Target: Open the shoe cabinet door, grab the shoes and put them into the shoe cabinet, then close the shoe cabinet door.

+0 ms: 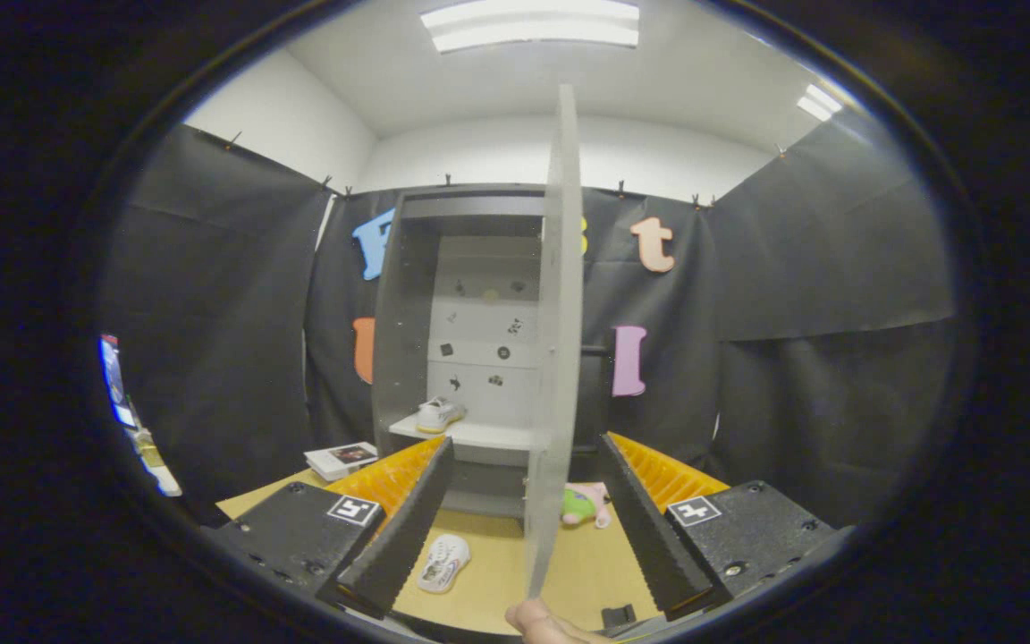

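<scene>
The grey shoe cabinet (405, 313) stands open at the back of the table. Its door (560, 313) is swung out towards me and shows edge-on, rising between my fingers. One white shoe (439, 414) sits on the white shelf (488, 435) inside the cabinet. A second white shoe (444, 562) lies on the wooden table (488, 595), just inside my left finger and left of the door. My gripper (526, 444) is open, with the door's edge in the gap; neither finger presses on it.
A pink and green plush toy (585, 504) lies on the table right of the door's foot. A book (342, 459) rests left of the cabinet. A person's fingertip (544, 622) shows below the door's lower edge.
</scene>
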{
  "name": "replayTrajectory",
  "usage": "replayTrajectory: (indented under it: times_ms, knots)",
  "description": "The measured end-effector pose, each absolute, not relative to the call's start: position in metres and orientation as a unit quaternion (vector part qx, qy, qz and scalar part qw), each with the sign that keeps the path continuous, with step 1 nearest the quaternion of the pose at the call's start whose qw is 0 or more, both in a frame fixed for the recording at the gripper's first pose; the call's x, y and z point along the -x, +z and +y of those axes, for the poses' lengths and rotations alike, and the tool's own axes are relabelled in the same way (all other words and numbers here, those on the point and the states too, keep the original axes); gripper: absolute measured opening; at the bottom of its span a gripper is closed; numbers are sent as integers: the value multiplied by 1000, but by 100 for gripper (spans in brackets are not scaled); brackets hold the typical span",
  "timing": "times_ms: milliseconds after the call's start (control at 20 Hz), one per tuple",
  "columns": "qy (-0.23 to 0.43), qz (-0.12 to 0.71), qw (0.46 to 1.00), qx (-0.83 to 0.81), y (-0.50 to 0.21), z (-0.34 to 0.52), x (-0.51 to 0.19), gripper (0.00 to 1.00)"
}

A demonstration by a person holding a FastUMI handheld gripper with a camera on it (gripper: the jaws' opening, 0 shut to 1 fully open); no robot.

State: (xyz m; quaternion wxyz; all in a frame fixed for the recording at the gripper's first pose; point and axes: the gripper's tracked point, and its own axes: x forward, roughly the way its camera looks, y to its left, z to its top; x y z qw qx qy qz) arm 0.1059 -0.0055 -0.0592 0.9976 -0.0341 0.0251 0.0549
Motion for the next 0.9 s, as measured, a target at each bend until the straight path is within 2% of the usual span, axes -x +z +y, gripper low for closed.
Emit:
replayTrajectory:
  times_ms: [350, 600, 900]
  knots:
    - [133, 85, 987, 11, -133, 85, -95, 100]
    - [117, 101, 988, -6, -210, 115, -150, 100]
    - [75, 200, 977, -20, -368, 135, -230, 100]
